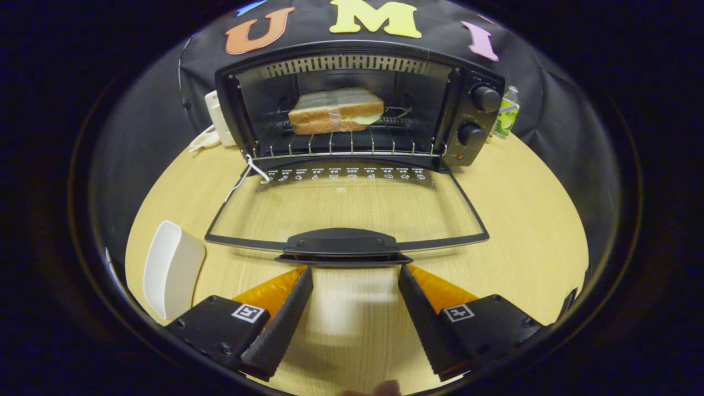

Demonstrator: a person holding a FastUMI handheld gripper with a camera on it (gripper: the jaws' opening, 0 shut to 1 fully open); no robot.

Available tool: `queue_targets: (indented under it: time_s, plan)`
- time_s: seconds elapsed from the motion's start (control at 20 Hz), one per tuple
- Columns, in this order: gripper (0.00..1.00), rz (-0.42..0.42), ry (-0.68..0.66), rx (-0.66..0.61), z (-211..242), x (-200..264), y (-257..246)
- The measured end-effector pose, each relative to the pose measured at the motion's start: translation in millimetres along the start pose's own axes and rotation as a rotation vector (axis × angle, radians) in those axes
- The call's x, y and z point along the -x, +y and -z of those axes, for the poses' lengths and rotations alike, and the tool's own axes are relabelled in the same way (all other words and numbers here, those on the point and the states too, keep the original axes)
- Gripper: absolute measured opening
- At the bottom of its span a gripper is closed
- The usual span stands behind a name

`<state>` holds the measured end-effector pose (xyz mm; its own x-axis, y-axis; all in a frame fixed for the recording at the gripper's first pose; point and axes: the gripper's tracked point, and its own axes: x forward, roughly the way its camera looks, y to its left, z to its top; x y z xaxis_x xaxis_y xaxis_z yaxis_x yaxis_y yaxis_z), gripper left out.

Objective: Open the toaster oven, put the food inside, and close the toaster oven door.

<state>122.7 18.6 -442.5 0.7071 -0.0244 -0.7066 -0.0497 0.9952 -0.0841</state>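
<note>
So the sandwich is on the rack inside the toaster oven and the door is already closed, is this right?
Not quite: the gripper view shows the door folded down open. The sandwich is on the rack inside the toaster oven; the open hand-held gripper is before the door handle.

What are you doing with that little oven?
A person is using a hand-held gripper to put food in the oven. The sandwich already sits on the rack inside. The door lies open and flat over the table. The open fingers are just short of the door's handle, so closing comes next.
</note>
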Motion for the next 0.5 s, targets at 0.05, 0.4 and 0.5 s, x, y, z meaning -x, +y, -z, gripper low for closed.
queue_targets:
  time_s: [0.05,0.4,0.5]
  plan:
    - [1.0,-0.001,0.002,-0.008,-0.8,0.6,0.0]
    - [1.0,0.008,-0.084,-0.019,-36.6,52.5,3.8]
    - [1.0,-0.004,-0.138,-0.026,-59.6,73.9,5.4]
